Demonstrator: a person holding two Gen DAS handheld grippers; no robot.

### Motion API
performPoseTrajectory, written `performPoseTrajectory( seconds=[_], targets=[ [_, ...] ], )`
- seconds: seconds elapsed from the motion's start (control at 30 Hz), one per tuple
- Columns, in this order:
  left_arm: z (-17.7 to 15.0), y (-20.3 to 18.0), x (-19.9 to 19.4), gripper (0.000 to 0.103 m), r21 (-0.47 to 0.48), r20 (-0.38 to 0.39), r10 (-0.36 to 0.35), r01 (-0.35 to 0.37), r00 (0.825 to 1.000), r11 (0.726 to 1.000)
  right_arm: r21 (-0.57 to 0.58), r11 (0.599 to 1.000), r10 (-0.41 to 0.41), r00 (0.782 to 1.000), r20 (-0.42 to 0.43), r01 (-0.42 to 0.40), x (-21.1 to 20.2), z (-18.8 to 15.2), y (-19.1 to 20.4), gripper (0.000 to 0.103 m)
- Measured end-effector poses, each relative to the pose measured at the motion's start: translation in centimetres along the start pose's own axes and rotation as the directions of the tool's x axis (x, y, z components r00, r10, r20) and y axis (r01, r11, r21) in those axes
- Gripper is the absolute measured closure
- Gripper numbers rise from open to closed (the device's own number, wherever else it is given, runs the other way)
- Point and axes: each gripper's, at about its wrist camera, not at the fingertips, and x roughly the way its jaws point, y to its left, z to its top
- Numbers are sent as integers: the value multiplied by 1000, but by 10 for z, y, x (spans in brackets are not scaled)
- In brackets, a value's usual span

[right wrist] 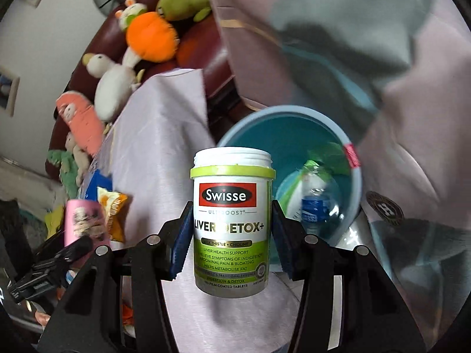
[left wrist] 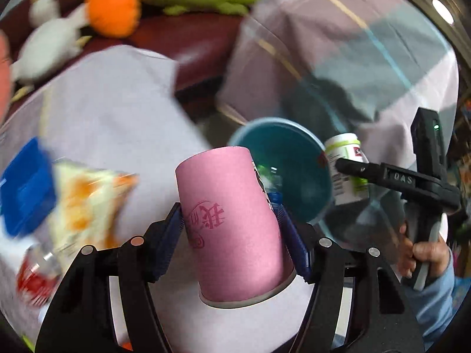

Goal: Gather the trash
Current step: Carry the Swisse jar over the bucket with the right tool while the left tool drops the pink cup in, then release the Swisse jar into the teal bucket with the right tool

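A: Right, status on the left hand-held gripper (left wrist: pixel 232 235)?

B: Clamped on a pink paper cup with dark pink print (left wrist: pixel 232 223), held mouth toward the camera, blue pads pressing both sides. Cup sits just left of the round blue plastic bin (left wrist: pixel 312 203), outside its rim.

A: And the right hand-held gripper (right wrist: pixel 231 235)?

B: Gripping a white plastic Swisse supplement bottle with a lime-green band and label (right wrist: pixel 231 220), upright, pads on both sides. Bottle is just left of the bin rim (right wrist: pixel 357 188) in the right wrist view. From the left wrist view the same bottle (left wrist: pixel 344 161) shows at the bin's right edge, with a person's hand (left wrist: pixel 421 256) on the gripper's handle.

A: Anything in the bin?

B: A clear crushed plastic bottle with a blue label (right wrist: pixel 316 203), plus green-and-white wrapping (right wrist: pixel 318 170).

A: Around it?

B: Pale lilac cloth-covered bench (right wrist: pixel 164 147) left of the bin, carrying an orange-and-white snack bag (left wrist: pixel 88 203) and a blue box (left wrist: pixel 26 188). Beyond the bin, a dark red sofa (right wrist: pixel 215 67) with plush toys, blurred.
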Motion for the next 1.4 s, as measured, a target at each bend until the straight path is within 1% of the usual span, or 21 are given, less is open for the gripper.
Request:
performPoseTrajectory(
  seconds=[0.07,0.13,0.2,0.27,0.33,0.4,0.53,0.73,0.93,1.03,1.1,1.23,1.3,1.4],
  targets=[
    [11,-18,32,36,36,-47,-14,16,999,999,25,1000,-15,1000,1,14,2,-1,-12,55],
    [17,-35,61,36,68,-83,-9,15,997,998,41,999,-30,1000,4,30,3,1,-21,55],
    [24,-47,85,36,79,-120,-23,33,993,996,52,998,-46,999,4,46,4,4,-30,55],
    [28,-54,102,36,93,-137,-21,34,990,995,58,996,-61,998,2,61,7,7,-35,55],
    [32,-57,113,33,101,-149,-21,36,989,994,63,996,-70,998,-4,70,10,9,-41,55],
    [32,-59,121,33,103,-159,-19,35,987,994,67,995,-74,997,-13,74,13,12,-45,55],
    [29,-55,131,31,103,-175,-5,23,985,994,71,994,-76,997,-32,78,21,14,-51,55],
    [25,-44,132,30,77,-188,-16,31,982,997,70,994,-78,995,-55,81,32,15,-50,55],
    [21,-34,117,29,44,-176,-40,49,984,998,59,994,-87,993,-82,92,43,16,-44,55],
    [20,-30,104,22,37,-149,-34,40,988,999,56,994,-89,991,-97,94,50,16,-42,55],
    [19,-25,95,16,28,-128,-32,36,991,999,48,994,-93,989,-111,99,55,16,-40,55],
    [18,-14,83,14,5,-108,-33,34,994,999,36,993,-105,984,-144,111,71,15,-34,54],
    [16,-7,80,13,-9,-110,-35,34,993,999,37,992,-110,981,-162,117,79,12,-32,53],
    [15,2,78,13,-36,-120,-56,52,991,998,39,992,-107,978,-182,116,86,10,-28,53]
  ],
)
